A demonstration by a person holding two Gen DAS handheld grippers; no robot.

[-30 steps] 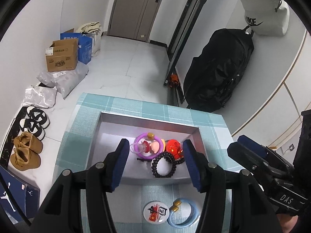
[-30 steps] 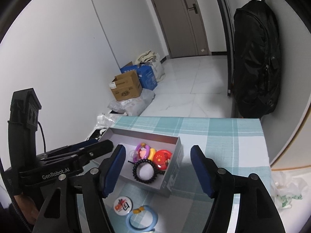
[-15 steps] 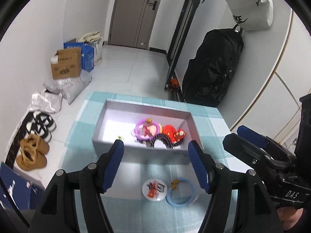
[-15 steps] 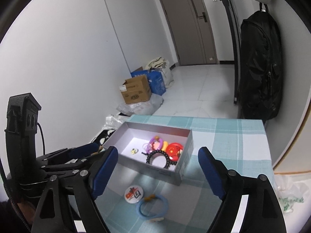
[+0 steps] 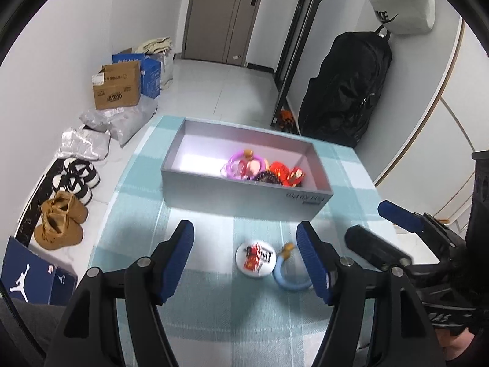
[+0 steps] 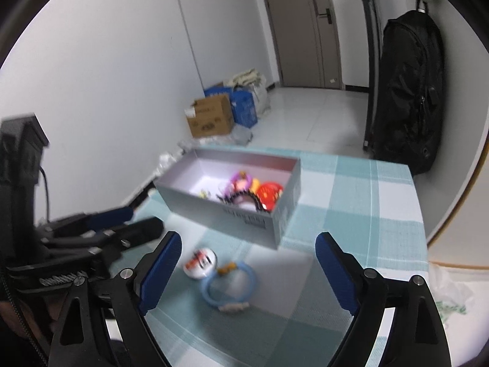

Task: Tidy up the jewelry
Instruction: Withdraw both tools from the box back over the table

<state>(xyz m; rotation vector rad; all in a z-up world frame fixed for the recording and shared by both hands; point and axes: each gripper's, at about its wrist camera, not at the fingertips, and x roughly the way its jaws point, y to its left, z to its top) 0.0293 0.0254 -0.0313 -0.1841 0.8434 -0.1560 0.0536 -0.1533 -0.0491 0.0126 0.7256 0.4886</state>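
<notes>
A grey box stands on the checked tablecloth and holds a purple ring toy, a black bead bracelet and a red piece. On the cloth in front of the box lie a round white badge and a light blue bangle. My left gripper is open and empty, above the badge. My right gripper is open and empty, above the bangle.
The teal checked tablecloth covers the table. The floor to the left has shoes, cardboard boxes and plastic bags. A black backpack hangs by the right wall. A plastic bag lies off the table's right edge.
Both grippers have pulled back from the box toward the near side of the table. The badge and bangle now lie between the fingers. Both stay open.
</notes>
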